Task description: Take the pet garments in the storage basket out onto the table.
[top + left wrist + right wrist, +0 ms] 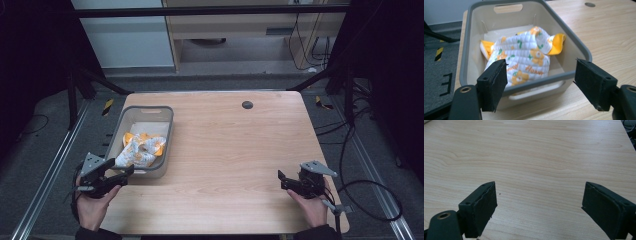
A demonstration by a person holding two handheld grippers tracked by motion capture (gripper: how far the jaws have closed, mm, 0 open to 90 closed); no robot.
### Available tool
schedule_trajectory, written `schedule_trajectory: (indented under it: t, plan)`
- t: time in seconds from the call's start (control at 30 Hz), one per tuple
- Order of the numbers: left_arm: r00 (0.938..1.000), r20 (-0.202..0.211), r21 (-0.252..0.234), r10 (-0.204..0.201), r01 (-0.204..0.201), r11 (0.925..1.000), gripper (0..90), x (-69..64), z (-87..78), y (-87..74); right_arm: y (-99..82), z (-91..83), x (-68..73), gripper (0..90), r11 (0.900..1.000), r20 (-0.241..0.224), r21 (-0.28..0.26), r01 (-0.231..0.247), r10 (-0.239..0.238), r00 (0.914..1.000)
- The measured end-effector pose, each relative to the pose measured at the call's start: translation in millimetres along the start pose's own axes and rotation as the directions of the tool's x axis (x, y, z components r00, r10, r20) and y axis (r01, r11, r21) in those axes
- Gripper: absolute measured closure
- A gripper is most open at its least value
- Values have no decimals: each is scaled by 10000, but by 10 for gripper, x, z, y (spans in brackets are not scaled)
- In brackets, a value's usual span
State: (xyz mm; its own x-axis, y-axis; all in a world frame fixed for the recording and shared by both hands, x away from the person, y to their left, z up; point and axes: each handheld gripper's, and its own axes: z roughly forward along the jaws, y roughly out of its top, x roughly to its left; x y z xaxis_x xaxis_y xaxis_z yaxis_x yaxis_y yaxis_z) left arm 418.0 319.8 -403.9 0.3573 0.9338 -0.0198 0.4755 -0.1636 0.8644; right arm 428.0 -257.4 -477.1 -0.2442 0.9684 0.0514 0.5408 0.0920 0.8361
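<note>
Left gripper [540, 85], jaws wide and empty, we hold just outside the grey bin's [576, 41] near wall. Straight ahead lies the quilted floral cloth [524, 57], bunched inside; its long axis seems to run away from us. That wall stands between. Right gripper [539, 208], also wide, hovers over bare table [536, 152], well apart.

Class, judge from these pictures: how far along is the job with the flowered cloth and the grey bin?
Done: the flowered cloth lies crumpled inside the grey bin. In hand: nothing; the left gripper hangs open at the bin's near wall, and the right gripper is open over bare table. Left: possibly only drawing back.
</note>
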Motion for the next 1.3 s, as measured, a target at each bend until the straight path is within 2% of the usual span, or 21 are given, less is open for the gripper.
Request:
schedule_trajectory:
  t: [0.13,0.3,0.43,0.53,0.77,0.8,0.97,1.0,1.07,1.27,1.3]
  plan:
    - [9999,84,-117,-62,63,9999,263,33,-27,128,4,12,28,121,9998,74,59,181,-182,9998]
    - [9999,115,-95,105,-104,9999,263,44,-23,249,0,23,42,118,9996,55,110,256,-256,9997]
    - [9994,201,14,276,-276,9996,263,41,14,370,-3,32,44,117,9993,45,198,316,-317,9995]
    - [9983,215,84,547,-549,9985,263,20,55,479,-5,34,39,118,9991,65,236,356,-358,9993]
    - [9973,323,420,656,-669,9969,262,21,162,606,-16,46,36,120,9985,94,389,392,-396,9992]
    - [9968,342,657,721,-743,9951,262,27,213,634,-18,45,32,121,9985,86,403,371,-374,9993]
    - [9957,344,1127,860,-893,9896,265,49,321,671,-18,49,28,123,9984,47,441,351,-353,9994]
    - [9933,246,1319,1133,-1155,9845,267,50,382,677,-18,54,28,125,9982,48,443,403,-406,9992]
    - [9916,218,1575,1274,-1293,9790,270,52,440,676,-17,58,35,126,9982,-13,476,354,-354,9994]
    - [9914,358,1957,1255,-1301,9720,281,79,548,683,-20,62,35,129,9976,-27,521,453,-453,9990]
    - [9914,342,2130,1267,-1310,9682,288,82,578,692,-19,63,36,130,9977,-41,509,450,-449,9990]
